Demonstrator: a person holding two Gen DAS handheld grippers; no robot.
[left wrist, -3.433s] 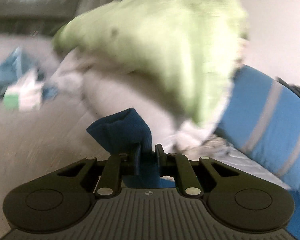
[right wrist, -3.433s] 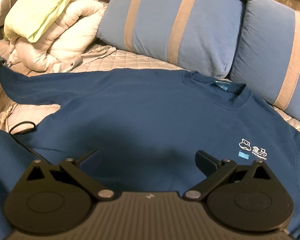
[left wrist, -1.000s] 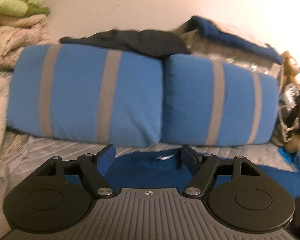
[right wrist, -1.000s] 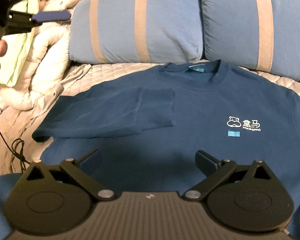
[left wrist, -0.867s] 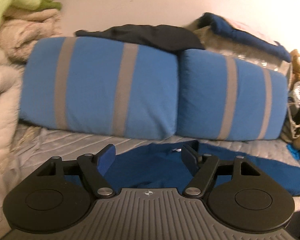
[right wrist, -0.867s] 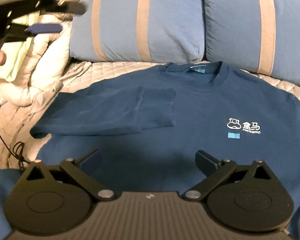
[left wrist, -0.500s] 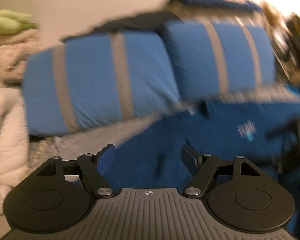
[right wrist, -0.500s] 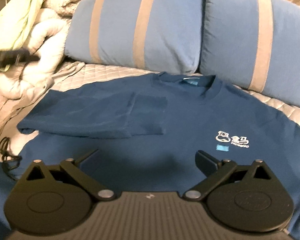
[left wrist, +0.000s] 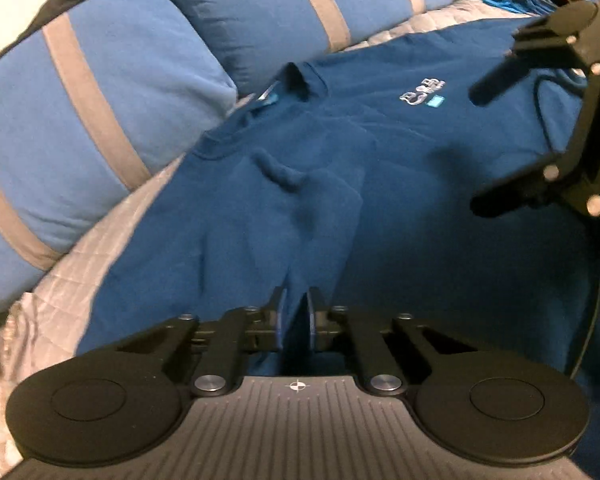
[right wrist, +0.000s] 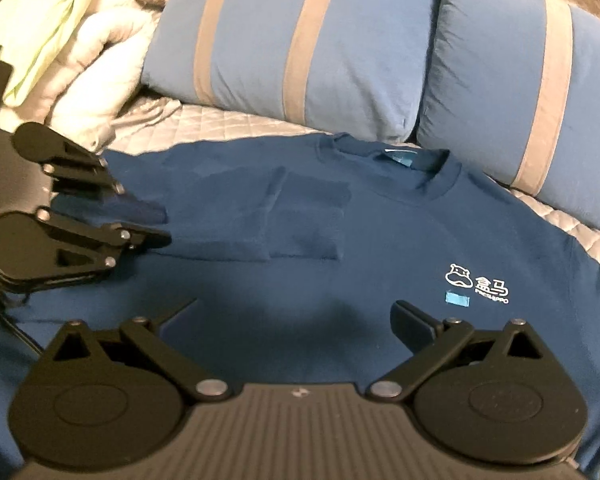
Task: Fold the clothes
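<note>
A dark blue sweatshirt (right wrist: 380, 232) with a white hippo logo (right wrist: 476, 284) lies front-up on the bed. Its left sleeve (right wrist: 260, 216) is folded across the chest. My left gripper (left wrist: 296, 312) is shut on a fold of the sweatshirt at its left side, by the folded sleeve's bend (left wrist: 320, 232). It also shows at the left of the right wrist view (right wrist: 156, 220). My right gripper (right wrist: 296, 316) is open and empty, hovering over the sweatshirt's lower front. It also shows at the right of the left wrist view (left wrist: 484, 144).
Two blue pillows with tan stripes (right wrist: 300, 40) lean behind the collar. A white quilt and a pale green blanket (right wrist: 60, 40) are piled at the back left. The grey quilted bed cover (left wrist: 100, 248) shows beside the sweatshirt. A black cable (right wrist: 8, 320) lies at the left.
My left gripper has swung down from facing the pillows to the sweatshirt's left side and shut on the fabric. My right gripper has stayed open over the lower front.
</note>
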